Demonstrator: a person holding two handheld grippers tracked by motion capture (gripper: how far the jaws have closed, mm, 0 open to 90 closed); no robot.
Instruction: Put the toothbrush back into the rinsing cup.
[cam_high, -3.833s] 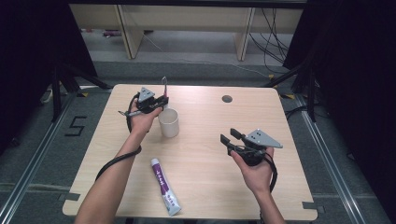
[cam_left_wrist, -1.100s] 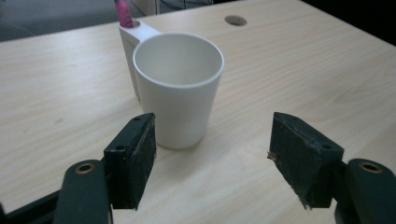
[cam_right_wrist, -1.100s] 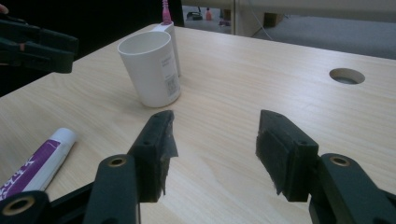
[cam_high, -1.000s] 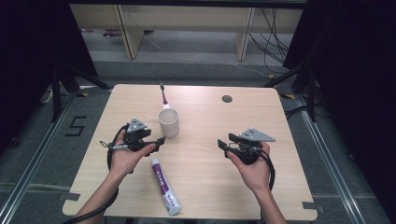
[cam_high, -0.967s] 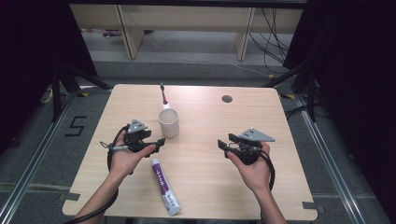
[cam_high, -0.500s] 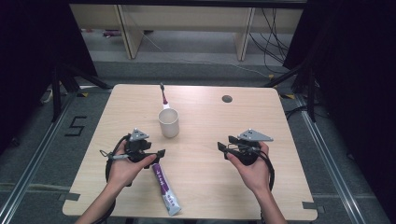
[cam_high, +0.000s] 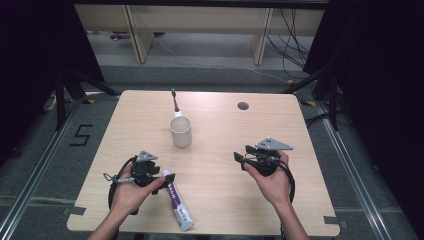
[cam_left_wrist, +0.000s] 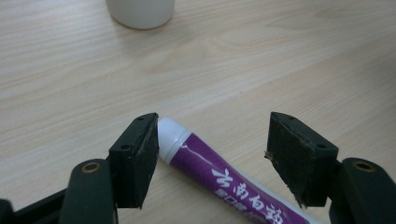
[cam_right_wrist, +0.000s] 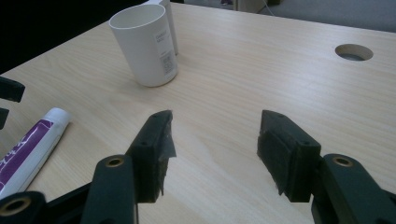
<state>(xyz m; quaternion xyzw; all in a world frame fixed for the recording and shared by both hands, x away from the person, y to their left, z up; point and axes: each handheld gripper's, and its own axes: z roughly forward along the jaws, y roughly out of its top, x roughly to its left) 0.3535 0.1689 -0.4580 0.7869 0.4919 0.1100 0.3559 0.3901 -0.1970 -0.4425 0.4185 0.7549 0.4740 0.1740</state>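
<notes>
Left tool (cam_left_wrist: 212, 154) stood wide open, holding nothing, astride the toothpaste tube (cam_left_wrist: 219, 175) lying flat near the counter's (cam_high: 300, 130) front edge; best to centre on the body before closing, clear of the cup (cam_high: 180, 132) beyond.

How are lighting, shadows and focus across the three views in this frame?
High view: the table is evenly lit, the surroundings dark, the cup throws a soft shadow. Left gripper view: the toothpaste tube is sharp with a small glare line near its cap, the left gripper has slightly soft edges. Right gripper view: the right gripper is soft, the tabletop shows mild sheen.
</notes>
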